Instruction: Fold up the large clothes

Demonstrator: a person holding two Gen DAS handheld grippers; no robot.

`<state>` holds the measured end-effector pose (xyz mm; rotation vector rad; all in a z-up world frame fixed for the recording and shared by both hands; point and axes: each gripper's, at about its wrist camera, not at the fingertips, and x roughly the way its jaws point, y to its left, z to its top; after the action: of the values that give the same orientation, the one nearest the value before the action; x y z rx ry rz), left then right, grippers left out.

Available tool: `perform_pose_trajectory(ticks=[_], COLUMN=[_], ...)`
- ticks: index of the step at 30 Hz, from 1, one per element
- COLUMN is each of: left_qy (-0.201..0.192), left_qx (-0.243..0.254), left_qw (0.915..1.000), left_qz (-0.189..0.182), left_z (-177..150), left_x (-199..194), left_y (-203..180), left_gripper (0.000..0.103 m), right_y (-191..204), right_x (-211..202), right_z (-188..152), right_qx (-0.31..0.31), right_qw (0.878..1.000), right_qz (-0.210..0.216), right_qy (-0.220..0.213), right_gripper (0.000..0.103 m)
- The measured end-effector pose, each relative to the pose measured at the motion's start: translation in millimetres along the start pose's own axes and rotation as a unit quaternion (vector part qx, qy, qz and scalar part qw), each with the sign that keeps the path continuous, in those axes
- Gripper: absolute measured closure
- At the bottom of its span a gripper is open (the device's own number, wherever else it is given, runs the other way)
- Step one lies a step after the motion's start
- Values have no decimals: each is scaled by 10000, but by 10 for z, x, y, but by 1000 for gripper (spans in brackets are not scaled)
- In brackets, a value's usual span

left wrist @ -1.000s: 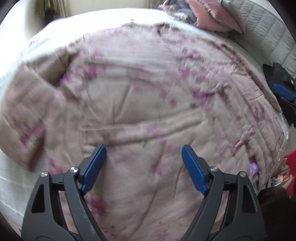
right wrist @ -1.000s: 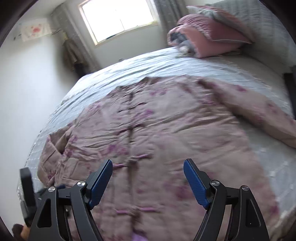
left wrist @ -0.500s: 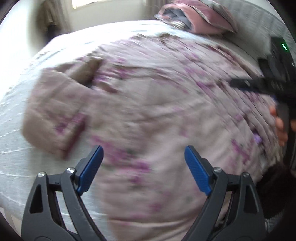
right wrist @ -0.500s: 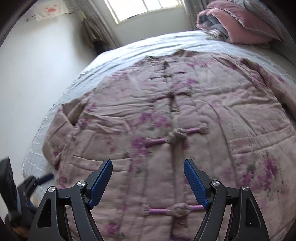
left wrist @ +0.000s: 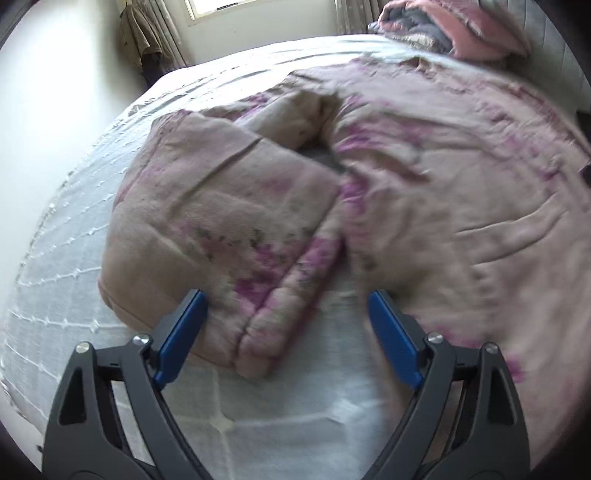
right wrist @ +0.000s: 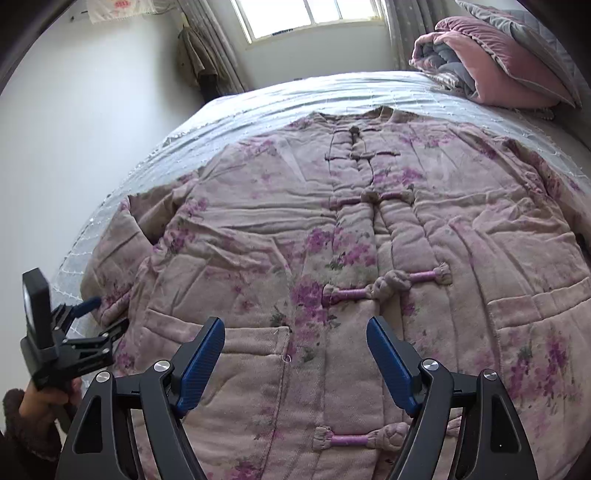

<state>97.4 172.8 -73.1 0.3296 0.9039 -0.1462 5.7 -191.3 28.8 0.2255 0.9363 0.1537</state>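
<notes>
A: Where is the padded floral jacket (right wrist: 369,258)?

B: Flat on the bed (right wrist: 295,96), front up, fastened. My left tongs (left wrist: 286,325) have just been opening; they gape over the jacket's sleeve cuff (left wrist: 258,332), gripping nothing. My right tongs (right wrist: 295,350) hang wide, empty, above its hem.

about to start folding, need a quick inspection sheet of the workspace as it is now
surface: bed under a white stitched bedspread
job's things: padded pink floral jacket spread flat, front up, knot fastenings closed; its sleeve lies bent back
clutter: folded pink and grey quilt at the bed's far end
grippers: left gripper open over the sleeve cuff, jaws just widened, nothing clamped; right gripper open above the jacket front
cables: nothing seen
surroundings: window, curtains, white wall
</notes>
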Motion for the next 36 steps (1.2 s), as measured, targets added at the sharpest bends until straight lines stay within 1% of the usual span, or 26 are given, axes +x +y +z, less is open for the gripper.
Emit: perform_pose_trajectory(ticks=[2,4,6,7,8,9,10,11,12,15,17,18,21,22,23,24,25,26,27,28,29,30,31,33,35,36], left_qy=[61,-47,-11,-15,-1,40,99,135,112,-243,-485,-546,-617,-635,-644,-651,-628,-584,-576,-590,-625,-633,-635,-585,-394,-305], left_qx=[133,-8,-228,-278,-285,-269,-271,-368,-569,-1120,-1558,-1758,-2367,-2556,-2773,-3001,-3172,-3522,-3794,-4028,-4396,-4582,-4830,-5059,-5155,-5170], left_qw=[9996,10000,9996,9995,9996,9996,9991,9986,9979,9933,9866,9829,9696,9646,9583,9506,9443,9309,9205,9114,8954,8863,8732,8605,8559,8554], left_qz=[242,50,-139,-127,-57,102,307,349,291,138,88,62,89,138,242,447,608,777,729,604,341,222,132,115,101,67], left_z=[-9,-15,-9,2,18,28,47,84,121,208,259,291,253,239,196,128,81,-58,-167,-264,-432,-517,-640,-790,-860,-872], left_x=[130,185,204,203,197,194,175,139,68,-237,-455,-514,-623,-606,-575,-536,-492,-446,-411,-382,-330,-304,-249,-157,-11,50], left_y=[37,120,212,239,254,257,267,315,401,716,1039,1195,1759,1951,2161,2370,2499,2711,2835,2920,3042,3093,3157,3213,3240,3235], left_gripper=[13,13,14,23,43,57,75,77,78,78,78,78,77,73,65,60,48,38,35,33,32,32,32,31,31,31], right_y=[4,1,-10,-21,-29,-33,-36,-38,-37,-21,-3,4,5,9,14,21,34,45,53,57,64,75,83,111,138,151], right_x=[20,42,57,63,66,68,68,67,66,60,61,63,78,85,92,98,105,113,121,127,133,137,144,167,201,209], right_z=[-4,-9,-9,-10,-11,-12,-11,-10,-6,-2,4,8,22,24,27,28,26,24,21,20,20,15,16,8,0,-5], right_qx=[-34,-48,-17,18,59,98,131,170,187,180,129,121,165,180,183,180,171,162,165,168,169,165,154,119,77,65], right_qw=[10000,10000,9999,9999,9999,9999,9998,9997,9997,9997,9999,9999,9998,9998,9998,9998,9998,9998,9998,9998,9998,9998,9998,9999,9999,9999], right_qz=[-19,-61,-77,-71,-48,-14,26,87,119,139,53,30,49,59,69,71,63,56,47,40,39,40,38,5,-23,-34], right_qy=[27,64,90,103,111,120,127,133,135,101,61,50,45,51,54,54,55,60,65,69,73,74,77,92,132,144], right_gripper=[23,23,23,23,23,23,23,23,23,23,23,23,23,23,23,23,23,23,23,23,23,23,23,23,23,23])
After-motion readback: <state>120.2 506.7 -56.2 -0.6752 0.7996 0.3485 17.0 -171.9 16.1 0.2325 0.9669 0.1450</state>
